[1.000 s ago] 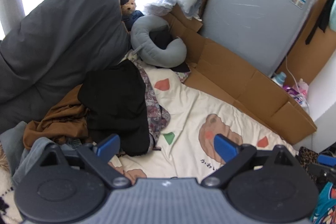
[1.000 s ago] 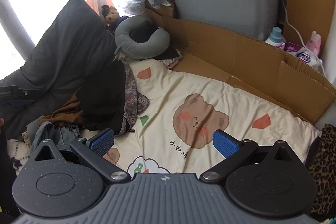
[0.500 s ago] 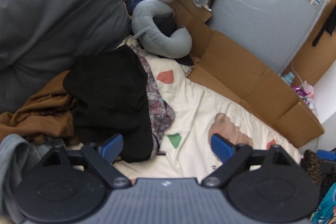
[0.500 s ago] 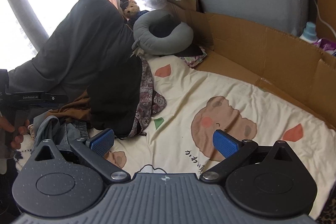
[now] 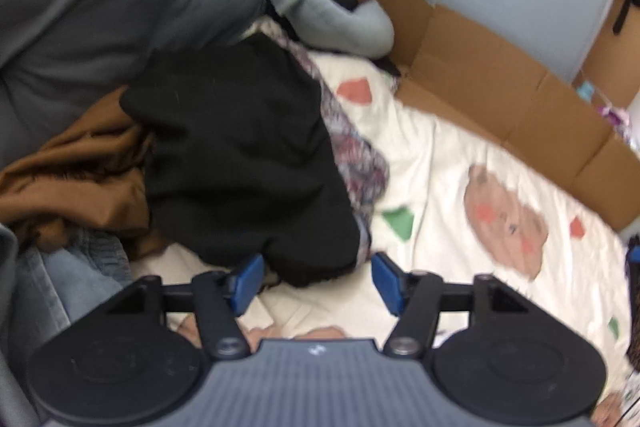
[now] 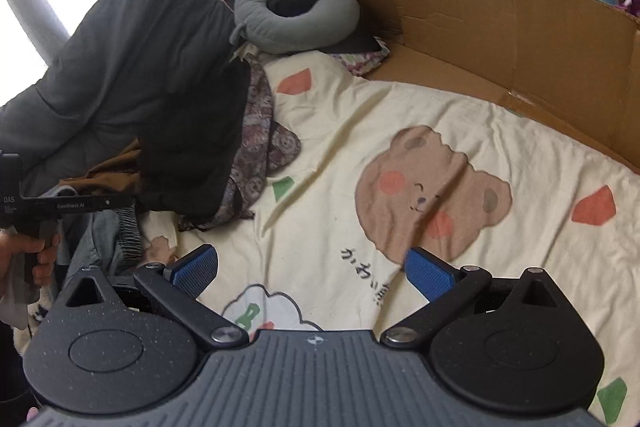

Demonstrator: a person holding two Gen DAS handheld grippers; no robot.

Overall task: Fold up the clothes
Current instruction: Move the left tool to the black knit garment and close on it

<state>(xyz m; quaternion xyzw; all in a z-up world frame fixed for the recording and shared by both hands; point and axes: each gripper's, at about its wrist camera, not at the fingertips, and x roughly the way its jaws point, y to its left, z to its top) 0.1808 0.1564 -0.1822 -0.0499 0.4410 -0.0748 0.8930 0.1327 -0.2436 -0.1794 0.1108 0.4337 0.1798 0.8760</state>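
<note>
**Left gripper closing in on the clothes heap**

My left gripper (image 5: 316,281) hangs spread and empty just short of the black garment (image 5: 240,163); my right gripper (image 6: 312,269) is spread too, holding nothing over the bear-print sheet (image 6: 420,131). The clothes lie in a crumpled heap along the sheet's left edge: black on top, a patterned piece (image 6: 256,155) and a brown one (image 5: 72,171) beneath. I see nothing folded, though the left view is blurred. Since a second ago the left gripper has moved much closer to the heap.

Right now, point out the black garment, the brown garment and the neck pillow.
black garment (image 5: 240,163), left wrist view, middle of the cloth.
brown garment (image 5: 76,183), left wrist view, crumpled folds.
neck pillow (image 6: 296,23), right wrist view, front curve.
</note>
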